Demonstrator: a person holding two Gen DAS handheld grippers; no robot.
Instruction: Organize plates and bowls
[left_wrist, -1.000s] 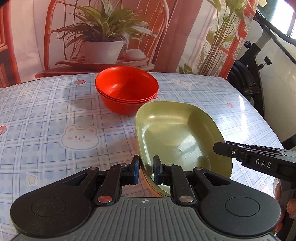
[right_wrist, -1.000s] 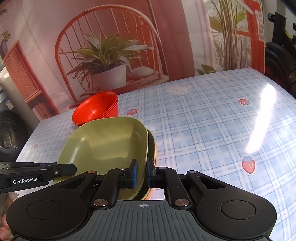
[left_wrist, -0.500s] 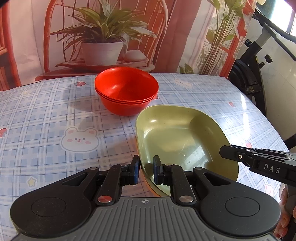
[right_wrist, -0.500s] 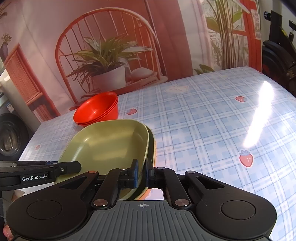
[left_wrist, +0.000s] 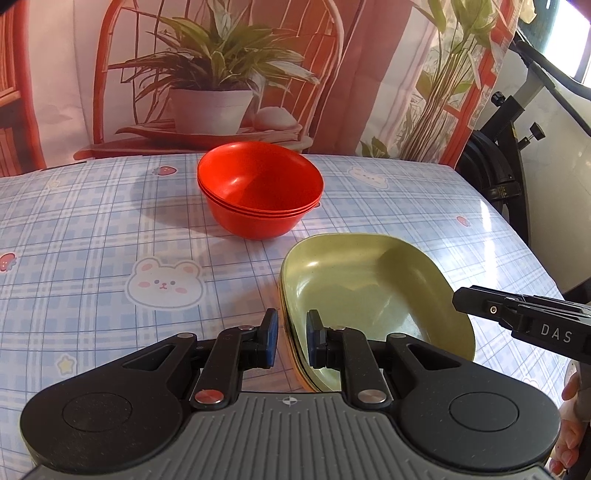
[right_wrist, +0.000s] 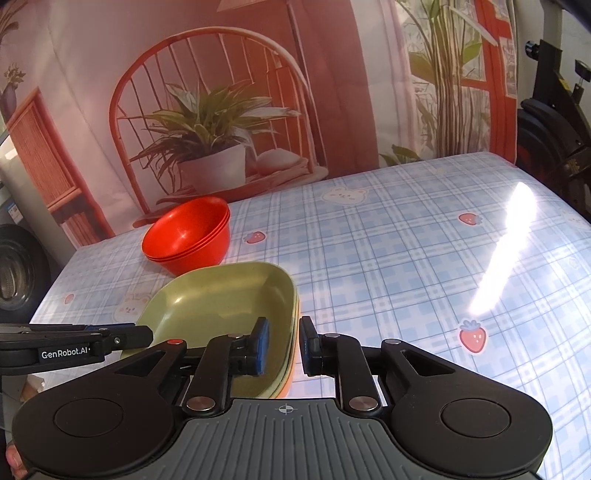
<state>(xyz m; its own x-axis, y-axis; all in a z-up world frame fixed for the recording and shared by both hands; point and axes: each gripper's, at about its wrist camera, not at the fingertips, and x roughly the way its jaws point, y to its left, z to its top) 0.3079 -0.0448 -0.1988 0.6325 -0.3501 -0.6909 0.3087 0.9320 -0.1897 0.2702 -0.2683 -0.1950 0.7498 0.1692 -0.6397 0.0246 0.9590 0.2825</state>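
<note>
Left gripper (left_wrist: 291, 339) jaws slightly parted, straddling plates (left_wrist: 369, 295) rim, apparently not clamping. Right gripper (right_wrist: 283, 347) same on the opposite rim, jaws parted with gaps either side. Plates stacked on table (left_wrist: 92, 240). Bowls (left_wrist: 260, 192) nested beyond the jaws.

Nested bowls (left_wrist: 260, 194) behind stacked plates (left_wrist: 369, 295) on the table (left_wrist: 92, 240), just apart.

Red stacked bowls (left_wrist: 258, 192); olive-green plates (left_wrist: 369, 295), orange edge beneath. Blue-white plaid tablecloth (right_wrist: 388, 258), bear and strawberry prints. Black grippers, blue pads (right_wrist: 262, 345).
</note>
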